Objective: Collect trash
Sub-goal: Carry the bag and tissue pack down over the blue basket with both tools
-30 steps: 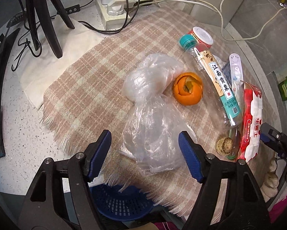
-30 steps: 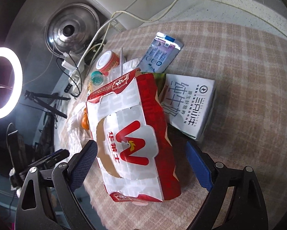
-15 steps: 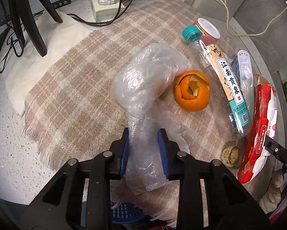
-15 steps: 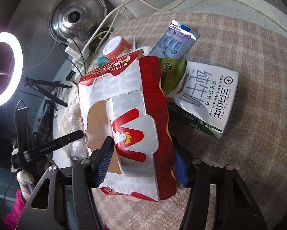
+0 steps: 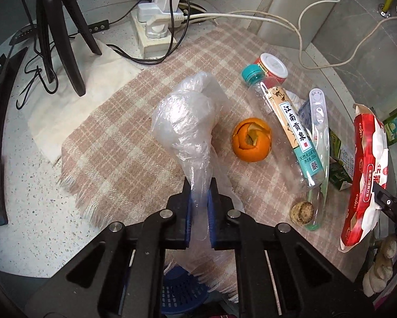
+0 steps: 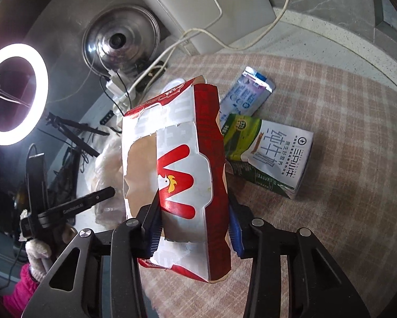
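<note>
Both tools share one build. The left gripper (image 5: 200,206) has matte black plastic arms that widen toward the camera, each pierced by a long slot, with round silver screws at the joints. Its fingers (image 5: 188,212) carry blue ribbed pads on their inner faces. The right gripper (image 6: 194,228) shows the same black frame, silver screws and blue pads. In the right wrist view, the left gripper's black side bears small white lettering. The hand (image 6: 38,254) wears a fuzzy cream glove and a bright pink sleeve (image 6: 19,288).
</note>
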Motion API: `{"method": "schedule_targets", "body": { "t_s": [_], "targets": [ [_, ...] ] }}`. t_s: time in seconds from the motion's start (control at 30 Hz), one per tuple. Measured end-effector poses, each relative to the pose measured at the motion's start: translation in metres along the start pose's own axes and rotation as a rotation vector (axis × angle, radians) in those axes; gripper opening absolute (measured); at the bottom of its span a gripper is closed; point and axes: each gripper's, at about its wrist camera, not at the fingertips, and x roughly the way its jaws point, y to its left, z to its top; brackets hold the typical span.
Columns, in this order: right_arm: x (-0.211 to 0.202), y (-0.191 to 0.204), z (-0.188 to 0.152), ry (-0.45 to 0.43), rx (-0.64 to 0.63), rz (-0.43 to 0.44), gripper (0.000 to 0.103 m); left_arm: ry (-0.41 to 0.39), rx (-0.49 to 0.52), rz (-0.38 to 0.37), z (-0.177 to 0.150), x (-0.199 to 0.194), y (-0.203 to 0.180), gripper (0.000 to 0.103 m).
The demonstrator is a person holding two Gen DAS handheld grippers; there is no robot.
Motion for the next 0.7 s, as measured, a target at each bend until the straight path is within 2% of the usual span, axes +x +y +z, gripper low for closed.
{"method": "schedule_targets", "body": {
  "t_s": [0.17, 0.37, 0.7],
  "targets": [
    [-0.014, 0.011, -0.006, -0.022, -0.017, 0.011, 0.040, -0.039, 0.000, -0.005, -0.012, -0.028, 0.005, 0.008],
    [-0.022, 0.034, -0.022, -0.009, -0.052, 0.055, 0.040, -0.053, -0.005, -0.016, -0.042, -0.058, 0.019, 0.008],
    [-0.017, 0.080, -0.073, 0.071, -0.113, 0.123, 0.041, -0.015, -0.035, -0.011, -0.112, -0.085, 0.056, 0.008]
  ]
}}
